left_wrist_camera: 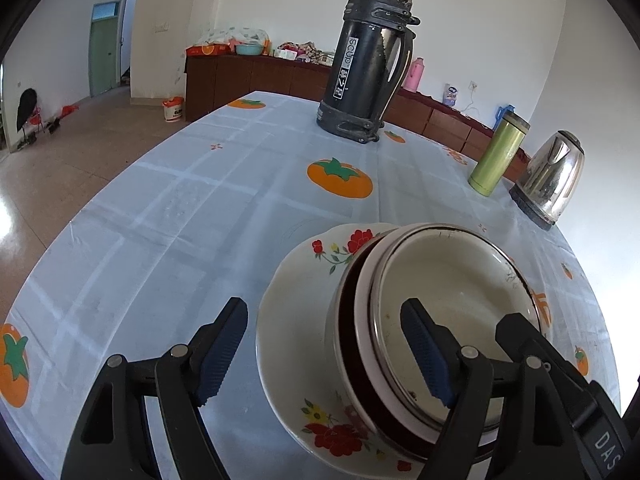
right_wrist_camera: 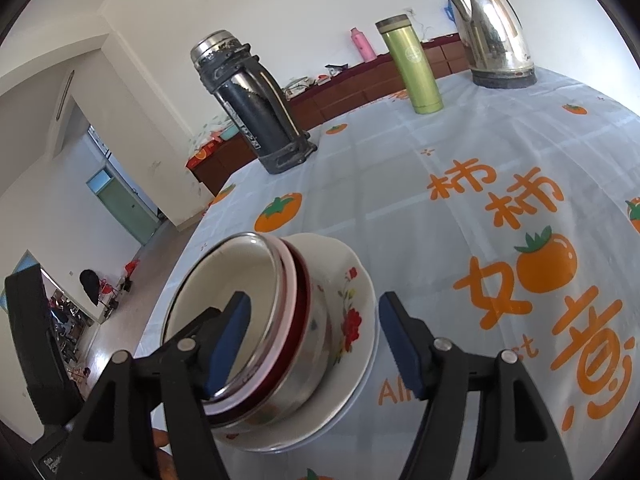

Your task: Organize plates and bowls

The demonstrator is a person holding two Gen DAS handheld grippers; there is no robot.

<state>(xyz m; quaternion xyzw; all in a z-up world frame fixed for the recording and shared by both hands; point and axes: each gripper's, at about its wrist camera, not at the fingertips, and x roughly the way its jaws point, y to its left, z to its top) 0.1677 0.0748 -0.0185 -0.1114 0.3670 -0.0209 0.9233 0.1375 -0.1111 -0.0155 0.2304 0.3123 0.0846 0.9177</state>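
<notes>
My left gripper (left_wrist_camera: 326, 350) stands spread wide, one pad over the stacked bowls (left_wrist_camera: 440, 320), the other outside over the cloth, gripping nothing. My right gripper (right_wrist_camera: 316, 340) is spread too, straddling the stack's rim without pressing it. The bowls sit nested on a flowered plate (left_wrist_camera: 292, 280) on the table (left_wrist_camera: 180, 208). Beyond stand a black flask (left_wrist_camera: 368, 60), a green tumbler (left_wrist_camera: 498, 152) and a kettle (left_wrist_camera: 550, 176).

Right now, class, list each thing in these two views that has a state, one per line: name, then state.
left gripper: open, straddling the stack's near rim
right gripper: open, astride the stack, pads clear
bowls: nested, top one empty
floral plate: under the bowls
black flask: upright, capped
green tumbler: upright, lidded
kettle: upright, lid down
</notes>
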